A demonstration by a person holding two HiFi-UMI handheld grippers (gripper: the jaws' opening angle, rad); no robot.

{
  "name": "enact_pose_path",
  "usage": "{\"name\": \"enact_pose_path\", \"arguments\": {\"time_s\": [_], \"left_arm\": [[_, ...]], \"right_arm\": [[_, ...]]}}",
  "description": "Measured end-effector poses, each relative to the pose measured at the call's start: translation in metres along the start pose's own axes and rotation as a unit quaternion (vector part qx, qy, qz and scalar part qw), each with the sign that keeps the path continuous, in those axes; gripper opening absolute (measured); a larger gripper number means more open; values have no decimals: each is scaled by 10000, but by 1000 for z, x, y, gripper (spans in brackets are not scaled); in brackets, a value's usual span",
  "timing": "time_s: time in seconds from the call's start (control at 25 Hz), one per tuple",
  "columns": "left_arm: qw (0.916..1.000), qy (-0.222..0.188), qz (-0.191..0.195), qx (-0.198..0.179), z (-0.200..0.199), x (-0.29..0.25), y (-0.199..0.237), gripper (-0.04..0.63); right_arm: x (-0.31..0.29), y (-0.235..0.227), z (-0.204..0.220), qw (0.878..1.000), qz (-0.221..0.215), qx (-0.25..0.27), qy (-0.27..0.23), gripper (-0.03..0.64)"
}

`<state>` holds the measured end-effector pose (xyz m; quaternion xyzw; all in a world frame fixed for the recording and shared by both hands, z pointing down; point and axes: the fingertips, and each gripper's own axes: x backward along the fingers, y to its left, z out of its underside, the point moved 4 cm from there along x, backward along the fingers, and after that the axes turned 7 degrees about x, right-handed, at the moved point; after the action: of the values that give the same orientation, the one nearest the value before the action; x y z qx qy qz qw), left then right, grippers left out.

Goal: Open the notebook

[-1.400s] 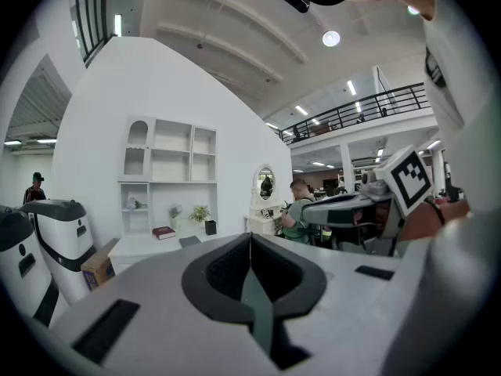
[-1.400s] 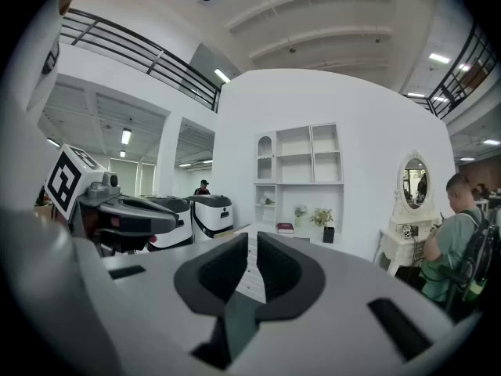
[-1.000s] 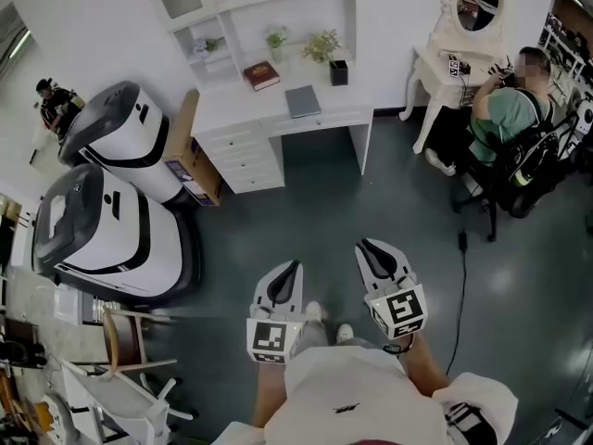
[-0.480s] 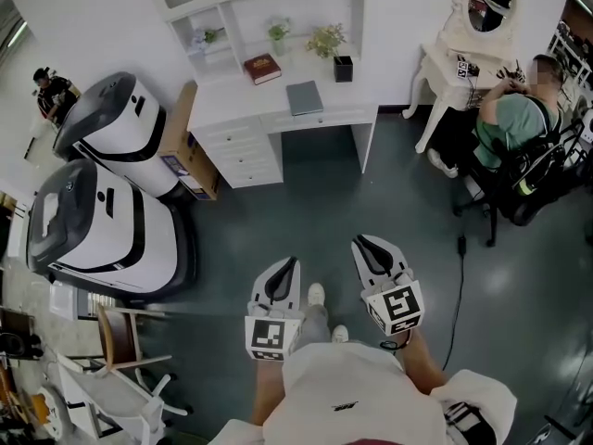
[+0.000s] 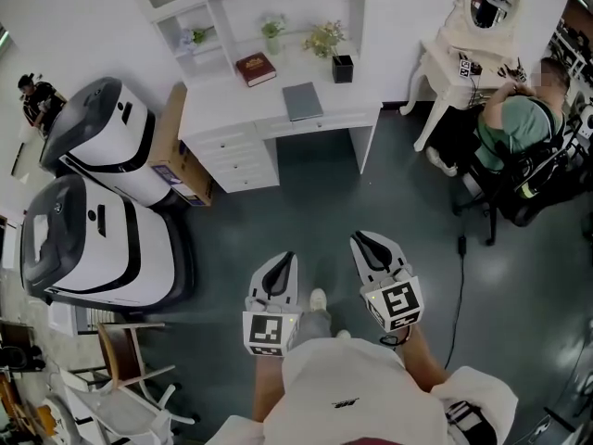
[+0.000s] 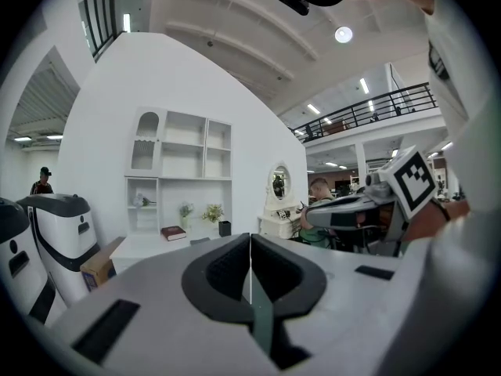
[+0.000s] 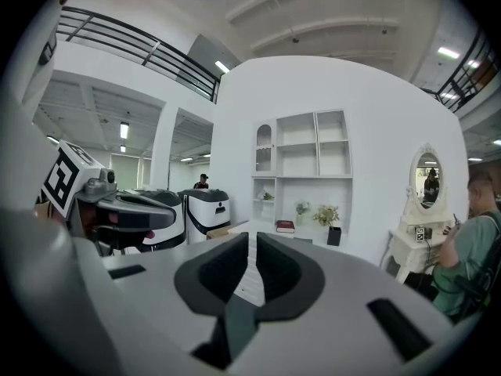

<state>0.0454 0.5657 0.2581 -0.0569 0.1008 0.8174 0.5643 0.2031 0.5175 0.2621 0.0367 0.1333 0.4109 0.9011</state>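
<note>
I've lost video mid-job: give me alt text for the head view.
Seen from above, a person holds left tongs and right tongs, both empty, over dark floor, well short of a white desk where the grey notebook lies closed near a red book.

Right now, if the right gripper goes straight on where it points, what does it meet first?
Nothing close: the right gripper, jaws just closing on nothing, points over bare floor. First in line looks like the desk, though depth is unclear.
</note>
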Motion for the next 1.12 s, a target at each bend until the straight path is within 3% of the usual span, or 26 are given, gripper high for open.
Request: {"name": "enact_pose_path", "arguments": {"time_s": [0.64, 1.12], "left_arm": [[9996, -20, 275, -56, -25, -76, 93, 0], [9992, -27, 400, -39, -31, -114, 126, 0]], "right_arm": [[-111, -23, -19, 9996, 270, 22, 96, 20], [-152, -37, -19, 9991, 359, 44, 222, 20]]}}
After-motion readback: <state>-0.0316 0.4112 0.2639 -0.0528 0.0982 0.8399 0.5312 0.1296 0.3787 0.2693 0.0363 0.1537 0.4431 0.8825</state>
